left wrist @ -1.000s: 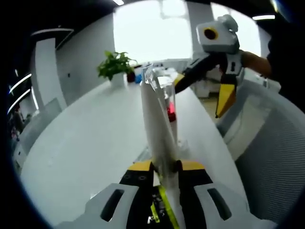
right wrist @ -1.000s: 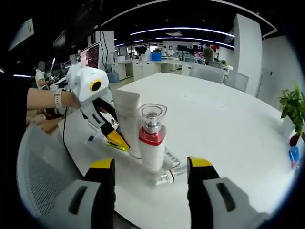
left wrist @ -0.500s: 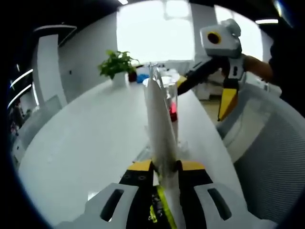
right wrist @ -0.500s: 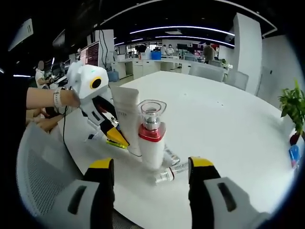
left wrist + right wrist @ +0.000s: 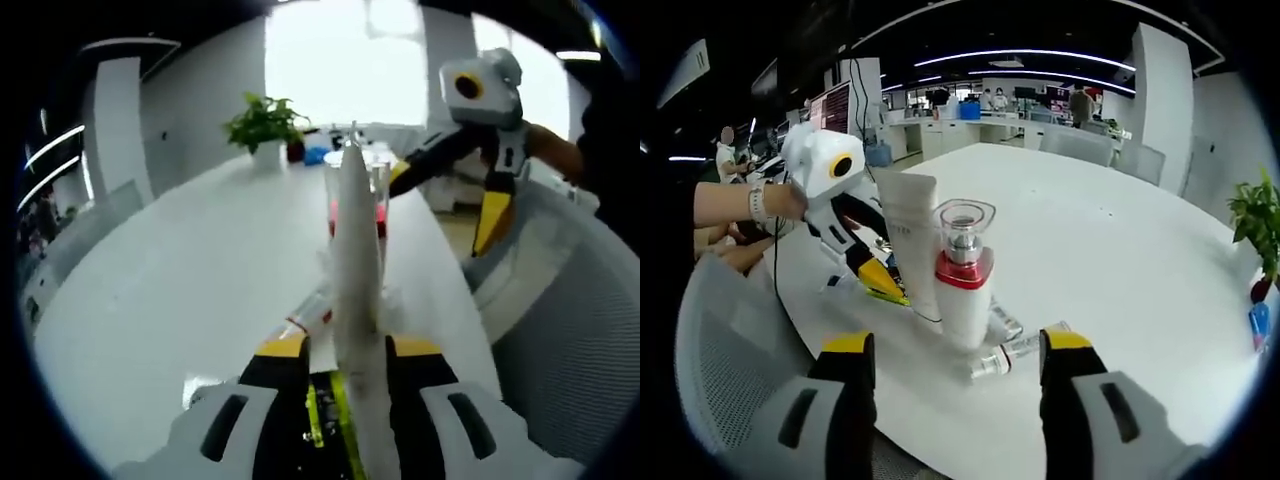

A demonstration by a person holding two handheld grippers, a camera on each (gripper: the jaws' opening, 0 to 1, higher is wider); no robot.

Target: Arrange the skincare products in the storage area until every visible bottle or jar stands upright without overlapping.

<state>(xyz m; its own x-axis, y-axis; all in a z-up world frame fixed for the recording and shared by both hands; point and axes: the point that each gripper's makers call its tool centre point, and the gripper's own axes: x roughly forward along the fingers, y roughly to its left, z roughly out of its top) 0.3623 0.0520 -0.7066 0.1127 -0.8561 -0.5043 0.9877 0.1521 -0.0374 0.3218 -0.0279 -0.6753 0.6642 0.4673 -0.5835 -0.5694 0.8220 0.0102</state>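
A white tube [image 5: 356,290] stands up between the jaws of my left gripper [image 5: 350,348], which is shut on it; I see it edge-on. Right behind it stands a white pump bottle [image 5: 372,215] with a red band and clear cap. In the right gripper view the tube [image 5: 912,245] is upright beside the pump bottle [image 5: 965,285], held by the left gripper [image 5: 888,285] from the left. Small clear bottles [image 5: 1005,345] lie flat at the pump bottle's foot. My right gripper [image 5: 958,345] is open just in front of the pump bottle, and it hangs open over the table edge [image 5: 450,200].
The round white table [image 5: 1110,250] stretches far behind. A potted plant [image 5: 265,125] and a blue item [image 5: 1258,325] sit at its far side. A grey mesh chair [image 5: 580,330] stands beside the table. A person's hand [image 5: 745,205] holds the left gripper.
The left gripper has turned slightly with the tube, which now lines up in front of the pump bottle. The right gripper stays open in much the same place.
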